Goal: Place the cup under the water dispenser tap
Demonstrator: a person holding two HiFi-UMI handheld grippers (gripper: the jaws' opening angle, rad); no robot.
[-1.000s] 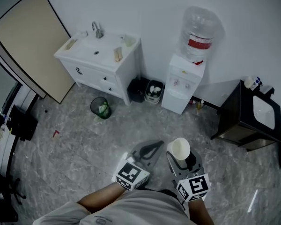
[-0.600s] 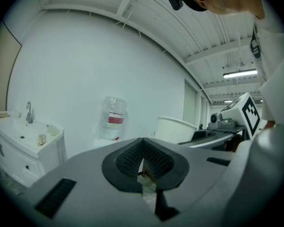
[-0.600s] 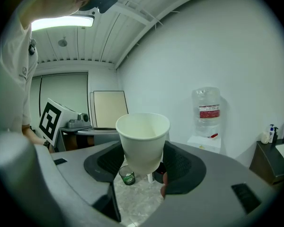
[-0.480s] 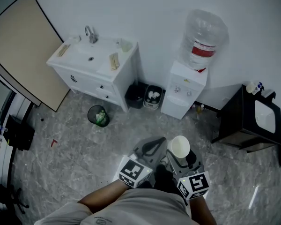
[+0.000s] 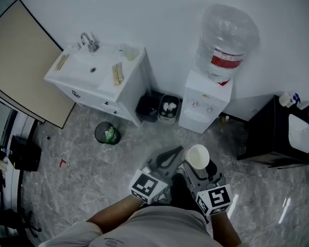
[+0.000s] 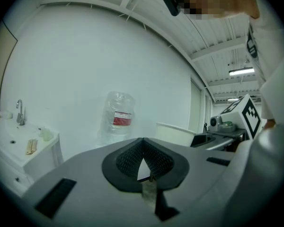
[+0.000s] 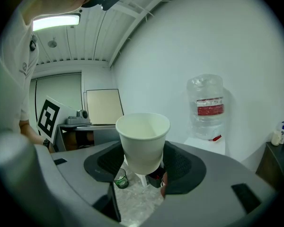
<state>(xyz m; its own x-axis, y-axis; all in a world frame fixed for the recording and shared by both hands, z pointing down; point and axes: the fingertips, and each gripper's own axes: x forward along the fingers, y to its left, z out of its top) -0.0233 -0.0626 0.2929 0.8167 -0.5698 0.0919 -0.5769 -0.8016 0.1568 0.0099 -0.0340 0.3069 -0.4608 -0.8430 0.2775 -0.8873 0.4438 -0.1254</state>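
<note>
A white paper cup (image 5: 198, 157) stands upright between the jaws of my right gripper (image 5: 197, 164), which is shut on its sides. In the right gripper view the cup (image 7: 143, 141) fills the middle, empty inside, with the gripper (image 7: 143, 163) clamped low on it. The white water dispenser (image 5: 205, 107) with its clear bottle (image 5: 227, 37) stands against the wall ahead, some way beyond the cup. Its bottle (image 7: 207, 107) shows to the right of the cup. My left gripper (image 5: 178, 150) hovers beside the cup. Its jaws (image 6: 142, 143) are shut on nothing.
A white sink cabinet (image 5: 95, 81) stands left of the dispenser, with a small bin (image 5: 107, 134) in front and two dark bins (image 5: 167, 107) between cabinet and dispenser. A dark cabinet (image 5: 278, 138) stands at the right. A beige board (image 5: 18, 71) leans at the far left.
Both grippers and the cup have come closer to the dispenser, which now looks larger and nearer. The grip on the cup is unchanged.
</note>
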